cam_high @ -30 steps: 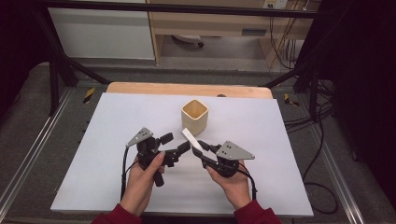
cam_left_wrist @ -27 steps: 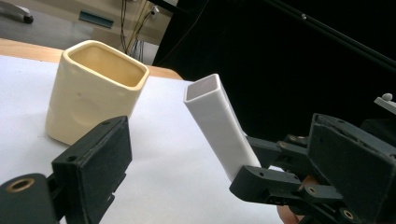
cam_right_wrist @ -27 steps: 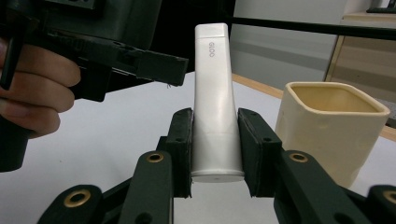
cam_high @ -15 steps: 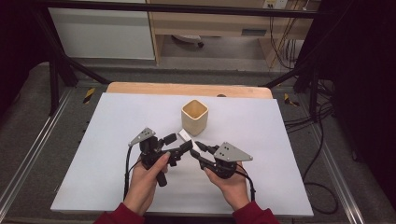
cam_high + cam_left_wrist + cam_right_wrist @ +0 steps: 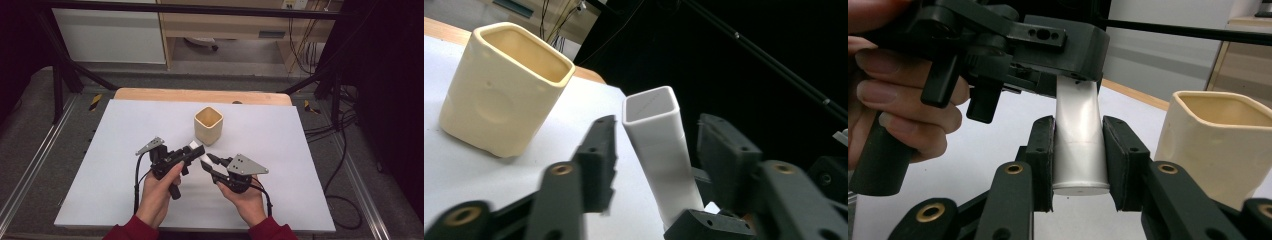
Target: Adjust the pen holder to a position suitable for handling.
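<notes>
1. Fingers point(image 5: 1042, 160) of the right gripper point(image 5: 212, 167) clench a white tube point(image 5: 1079, 150) on its two flat sides, low on the tube near its closed end.
2. Fingers point(image 5: 599, 160) of the left gripper point(image 5: 192, 151) stand spread on either side of the same tube point(image 5: 661, 155); in the left gripper view a gap shows on each side, so they are released, not pressing it.
3. Seen from the left gripper view, the tube is square in section and open at its far end, tilted a little.
4. In the high view the two grippers meet tip to tip above the near middle of the worktop point(image 5: 100, 165), the tube point(image 5: 199, 154) bridging them, clear of the surface.
5. Each gripper is held by a hand point(image 5: 157, 192) coming from a red sleeve point(image 5: 132, 232) at the bottom edge.
6. Just beyond the grippers a cream cup point(image 5: 208, 125) stands upright on the worktop, open and square-mouthed, apart from the tube.
</notes>
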### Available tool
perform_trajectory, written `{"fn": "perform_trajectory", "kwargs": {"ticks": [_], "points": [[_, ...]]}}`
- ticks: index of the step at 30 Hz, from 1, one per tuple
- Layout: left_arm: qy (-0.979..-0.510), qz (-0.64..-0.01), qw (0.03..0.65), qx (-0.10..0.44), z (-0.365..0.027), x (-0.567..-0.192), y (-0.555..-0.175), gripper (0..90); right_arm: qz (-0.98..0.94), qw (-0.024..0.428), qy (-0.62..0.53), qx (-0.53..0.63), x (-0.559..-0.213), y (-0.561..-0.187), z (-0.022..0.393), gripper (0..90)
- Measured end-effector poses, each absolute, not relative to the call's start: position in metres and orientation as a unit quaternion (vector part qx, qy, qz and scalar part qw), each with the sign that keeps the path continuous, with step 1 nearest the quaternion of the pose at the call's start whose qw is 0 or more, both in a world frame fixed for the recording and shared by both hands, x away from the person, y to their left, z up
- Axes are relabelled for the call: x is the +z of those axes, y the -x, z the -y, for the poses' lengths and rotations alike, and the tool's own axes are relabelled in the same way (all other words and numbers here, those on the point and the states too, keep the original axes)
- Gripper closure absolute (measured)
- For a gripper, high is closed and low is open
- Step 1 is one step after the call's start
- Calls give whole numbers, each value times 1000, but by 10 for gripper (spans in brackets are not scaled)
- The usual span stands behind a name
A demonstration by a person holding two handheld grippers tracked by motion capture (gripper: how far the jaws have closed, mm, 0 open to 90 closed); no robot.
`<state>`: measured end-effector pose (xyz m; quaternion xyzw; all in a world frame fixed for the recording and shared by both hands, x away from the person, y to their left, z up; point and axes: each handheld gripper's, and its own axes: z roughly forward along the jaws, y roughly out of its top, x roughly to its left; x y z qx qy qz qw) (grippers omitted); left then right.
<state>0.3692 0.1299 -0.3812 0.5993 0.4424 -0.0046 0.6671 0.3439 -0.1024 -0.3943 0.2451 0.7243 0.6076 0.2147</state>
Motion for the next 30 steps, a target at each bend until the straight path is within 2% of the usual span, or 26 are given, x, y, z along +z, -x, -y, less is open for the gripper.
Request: {"fn": "perform_trajectory", "kwargs": {"ticks": [2, 3, 14, 17, 24, 26, 30], "points": [[-596, -441, 671, -6, -129, -382, -369, 630, -726, 213, -245, 607, -394, -344, 102, 670], [-595, -443, 671, -4, -128, -382, -369, 645, -725, 213, -245, 607, -395, -344, 102, 670], [-606, -434, 666, -4, -129, -380, -366, 710, -734, 193, -249, 601, -400, -346, 98, 658], [-611, -432, 662, 19, -133, -377, -367, 712, -733, 182, -260, 601, -400, -347, 98, 470], [-633, -427, 641, 80, -145, -365, -373, 712, -759, 167, -296, 555, -406, -349, 104, 149], [-637, -426, 636, 87, -147, -361, -376, 712, -764, 164, -314, 540, -408, -351, 108, 79], [-648, -419, 629, 100, -147, -354, -382, 712, -761, 172, -330, 531, -409, -349, 121, 39]]}}
